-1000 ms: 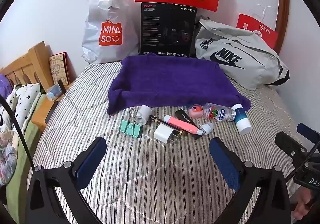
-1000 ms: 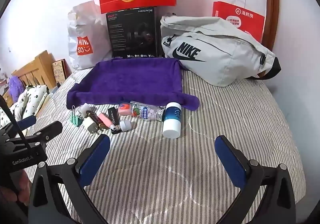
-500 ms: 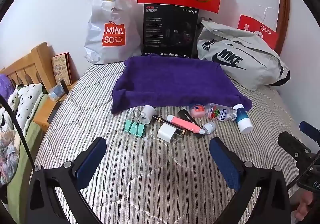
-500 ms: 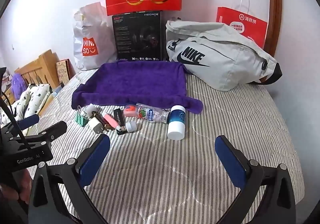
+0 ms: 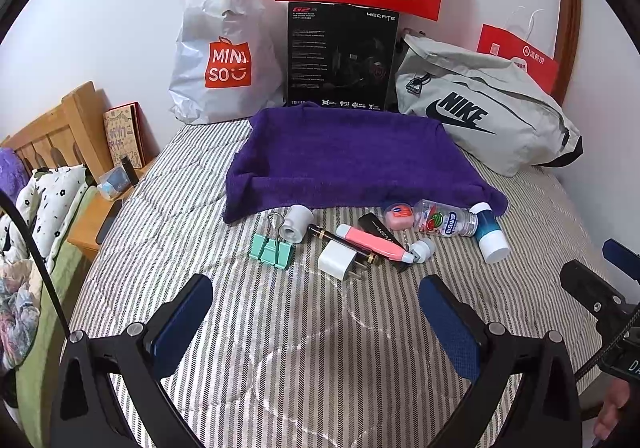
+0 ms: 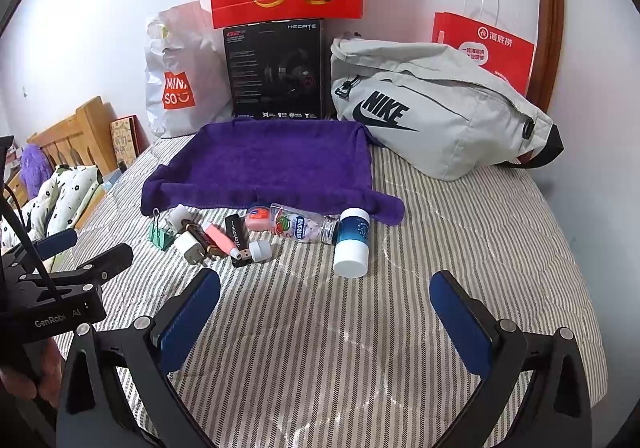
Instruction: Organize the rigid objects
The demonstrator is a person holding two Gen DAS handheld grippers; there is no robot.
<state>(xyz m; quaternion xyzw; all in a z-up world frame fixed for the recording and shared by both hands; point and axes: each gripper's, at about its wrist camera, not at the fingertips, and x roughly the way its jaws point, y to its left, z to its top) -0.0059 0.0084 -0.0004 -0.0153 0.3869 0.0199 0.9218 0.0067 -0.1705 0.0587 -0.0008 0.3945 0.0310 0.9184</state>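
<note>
In the left wrist view the left gripper (image 5: 316, 312), jaws wide apart and empty, has edged closer to the row of small objects, the white charger (image 5: 337, 259) nearest, lying untouched on the bed (image 5: 280, 348) before the purple towel (image 5: 352, 160). In the right wrist view the right gripper (image 6: 325, 308), also spread and empty, has closed in on the blue-and-white bottle (image 6: 352, 242), so sorting looks about to begin

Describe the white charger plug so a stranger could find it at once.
Find the purple towel on the striped bed. In the row of small things before its near edge, the white charger plug lies nearest the grippers, beside the green binder clips. It alone is a white cube with metal prongs.
</note>
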